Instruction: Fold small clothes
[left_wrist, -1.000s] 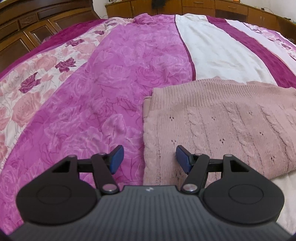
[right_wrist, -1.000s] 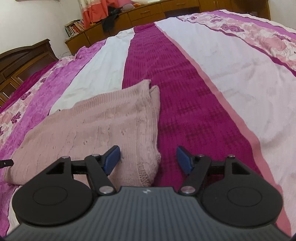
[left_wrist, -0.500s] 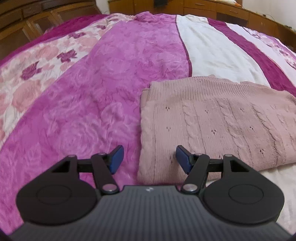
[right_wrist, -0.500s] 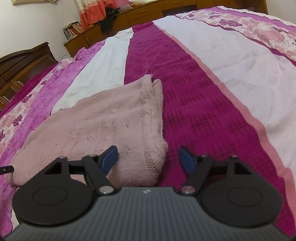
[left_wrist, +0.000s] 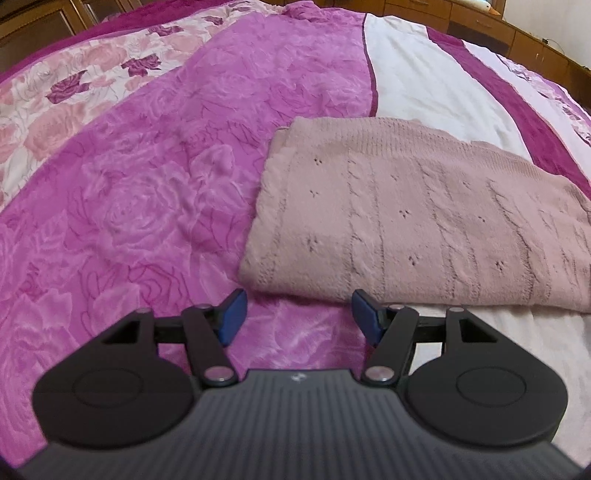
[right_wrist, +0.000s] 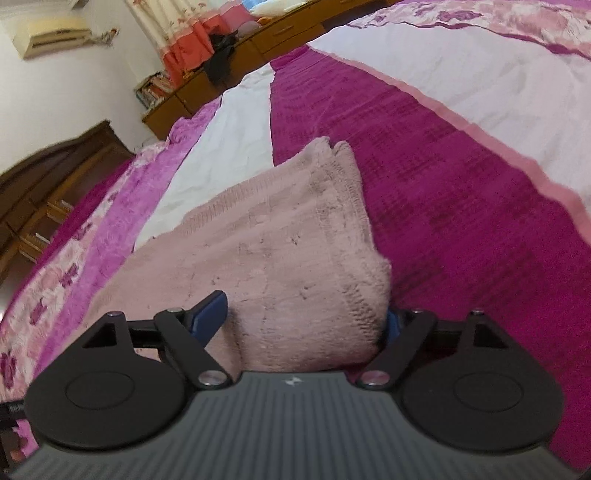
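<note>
While right tongs (right_wrist: 301, 321) opening, sweater (right_wrist: 280, 258) corner between.

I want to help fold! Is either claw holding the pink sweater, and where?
Not yet. The left gripper is open, short of the sweater. The right gripper is opening around the sweater's near corner, not pinching it.

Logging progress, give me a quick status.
Left gripper open, short of sweater. Right gripper opening, sweater corner between fingers. Nothing in the way.
</note>
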